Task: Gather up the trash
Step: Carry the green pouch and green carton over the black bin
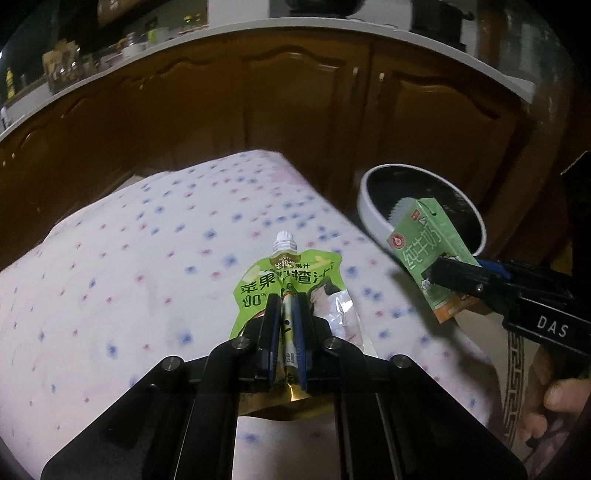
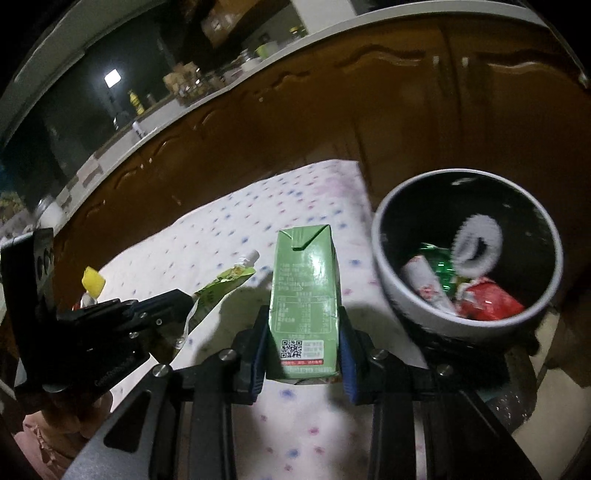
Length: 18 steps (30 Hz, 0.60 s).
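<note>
My left gripper is shut on the lower part of a green juice pouch with a white spout, lifted above the spotted cloth. My right gripper is shut on a green milk carton, held upright between its blue pads. In the left wrist view that carton hangs beside the white-rimmed bin. The bin stands to the right of the cloth, with red and green wrappers and a white paper cup liner inside. The pouch and the left gripper show at the left of the right wrist view.
Brown wooden cabinets under a white counter stand behind the cloth-covered table. A yellow item lies at the cloth's left edge. A hand holds the right gripper's handle at the lower right.
</note>
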Motion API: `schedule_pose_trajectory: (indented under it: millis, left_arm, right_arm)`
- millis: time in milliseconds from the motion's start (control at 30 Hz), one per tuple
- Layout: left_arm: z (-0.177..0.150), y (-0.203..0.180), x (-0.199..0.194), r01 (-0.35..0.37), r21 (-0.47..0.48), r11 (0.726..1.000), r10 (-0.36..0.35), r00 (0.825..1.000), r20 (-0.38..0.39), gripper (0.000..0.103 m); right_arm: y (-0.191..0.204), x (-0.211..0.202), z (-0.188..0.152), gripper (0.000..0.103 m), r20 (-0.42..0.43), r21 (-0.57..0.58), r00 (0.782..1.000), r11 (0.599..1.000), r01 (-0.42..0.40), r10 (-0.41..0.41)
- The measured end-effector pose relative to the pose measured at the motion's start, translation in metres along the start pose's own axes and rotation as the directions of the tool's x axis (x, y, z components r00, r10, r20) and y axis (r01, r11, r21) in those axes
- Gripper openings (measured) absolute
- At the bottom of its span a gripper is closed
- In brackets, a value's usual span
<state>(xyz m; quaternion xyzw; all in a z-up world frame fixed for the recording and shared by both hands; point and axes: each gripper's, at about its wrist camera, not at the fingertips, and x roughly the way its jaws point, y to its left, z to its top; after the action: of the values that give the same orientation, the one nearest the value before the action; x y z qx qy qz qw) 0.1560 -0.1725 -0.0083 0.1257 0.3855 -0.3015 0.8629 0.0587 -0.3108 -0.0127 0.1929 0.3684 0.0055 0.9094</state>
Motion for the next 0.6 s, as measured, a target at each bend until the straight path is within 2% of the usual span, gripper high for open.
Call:
schedule_pose_trajectory:
  millis: [267, 600]
  left_arm:
    - [0.022, -0.038, 0.008, 0.039, 0.054, 0.998, -0.04, 0.999, 0.013, 0.007]
    - [0.054, -0.079, 0.023, 0.067, 0.085, 0.994, -0.069, 0.997, 0.024, 0.007]
  right_arm:
    - [-0.044, -0.028, 0.01, 0.033, 0.049, 0.054, 0.997, 0.997, 0.059, -0.061]
    - [-0.087, -0.04, 0.029, 0.033, 0.076, 0.097, 0.989, 0.988, 0.118, -0.126]
